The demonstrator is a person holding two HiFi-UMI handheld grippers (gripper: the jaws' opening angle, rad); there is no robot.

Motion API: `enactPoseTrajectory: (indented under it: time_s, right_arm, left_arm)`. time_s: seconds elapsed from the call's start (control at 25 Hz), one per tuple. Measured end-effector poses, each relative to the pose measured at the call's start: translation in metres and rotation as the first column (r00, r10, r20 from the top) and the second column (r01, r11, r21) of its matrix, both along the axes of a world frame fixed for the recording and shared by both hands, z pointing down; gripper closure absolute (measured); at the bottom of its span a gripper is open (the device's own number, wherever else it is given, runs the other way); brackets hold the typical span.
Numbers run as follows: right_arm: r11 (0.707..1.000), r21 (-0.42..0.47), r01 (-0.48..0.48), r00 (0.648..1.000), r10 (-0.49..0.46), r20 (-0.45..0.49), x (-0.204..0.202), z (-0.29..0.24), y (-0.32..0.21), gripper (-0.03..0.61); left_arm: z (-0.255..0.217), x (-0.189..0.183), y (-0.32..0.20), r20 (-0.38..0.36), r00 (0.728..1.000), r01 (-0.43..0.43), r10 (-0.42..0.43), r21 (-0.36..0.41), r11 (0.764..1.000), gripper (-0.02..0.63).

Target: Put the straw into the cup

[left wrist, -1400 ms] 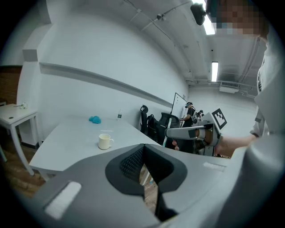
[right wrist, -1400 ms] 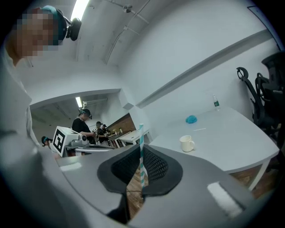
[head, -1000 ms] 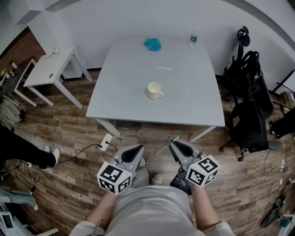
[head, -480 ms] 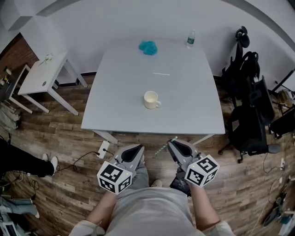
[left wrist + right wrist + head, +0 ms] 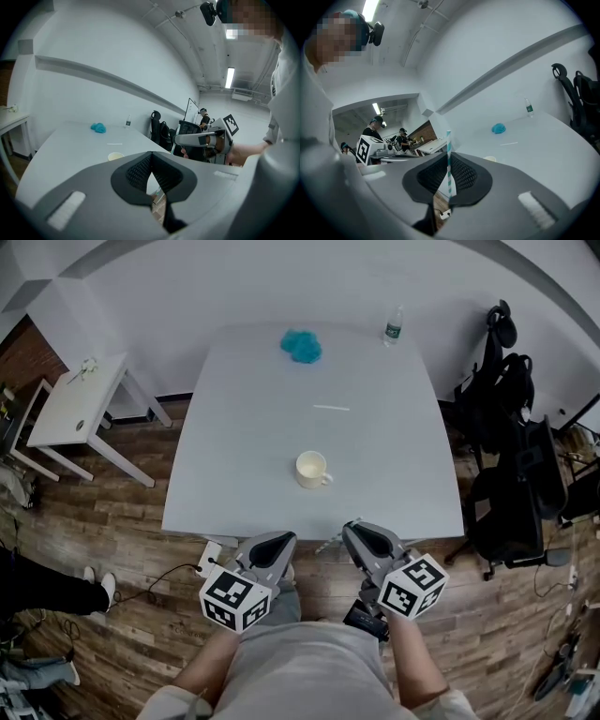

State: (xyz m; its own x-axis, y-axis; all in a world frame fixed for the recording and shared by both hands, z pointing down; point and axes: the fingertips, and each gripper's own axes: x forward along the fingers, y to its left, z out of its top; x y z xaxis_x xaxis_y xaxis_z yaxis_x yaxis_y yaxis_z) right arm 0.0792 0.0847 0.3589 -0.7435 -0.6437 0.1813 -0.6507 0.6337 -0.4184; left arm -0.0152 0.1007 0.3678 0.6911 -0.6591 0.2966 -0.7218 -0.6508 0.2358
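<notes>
Cup (image 5: 312,469) and table (image 5: 246,418) nearer than before, right gripper (image 5: 354,531) clamping striped straw (image 5: 449,157)

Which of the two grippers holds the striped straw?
The right gripper: its jaws are shut on the teal-and-white straw, whereas the left gripper is shut on nothing.

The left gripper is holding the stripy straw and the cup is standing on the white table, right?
Not quite. The right gripper holds the stripy straw, as the right gripper view shows. The left gripper is shut with nothing in it. The cup does stand on the white table.
</notes>
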Motion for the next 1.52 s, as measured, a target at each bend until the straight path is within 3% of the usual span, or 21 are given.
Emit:
enactPoseTrajectory:
  time_s: [0.8,1.16,1.52]
  right_arm:
    - [0.985,0.003,-0.172,0.985,0.172,-0.020,-0.008,-0.013,-0.109,0.549]
    - [0.977,0.018,-0.213,0.977,0.213,-0.023,-0.030,-0.019,-0.135,0.549]
    - [0.972,0.013,-0.235,0.971,0.236,-0.035,-0.027,-0.017,-0.138,0.549]
  left_arm:
    - [-0.003,-0.020,-0.123,-0.021,0.990,-0.141,0.141,-0.001,0.990,0.598]
    - [-0.006,-0.042,-0.148,-0.026,0.987,-0.161,0.161,0.006,0.987,0.598]
    - [0.001,-0.048,-0.149,-0.053,0.988,-0.148,0.147,-0.011,0.989,0.598]
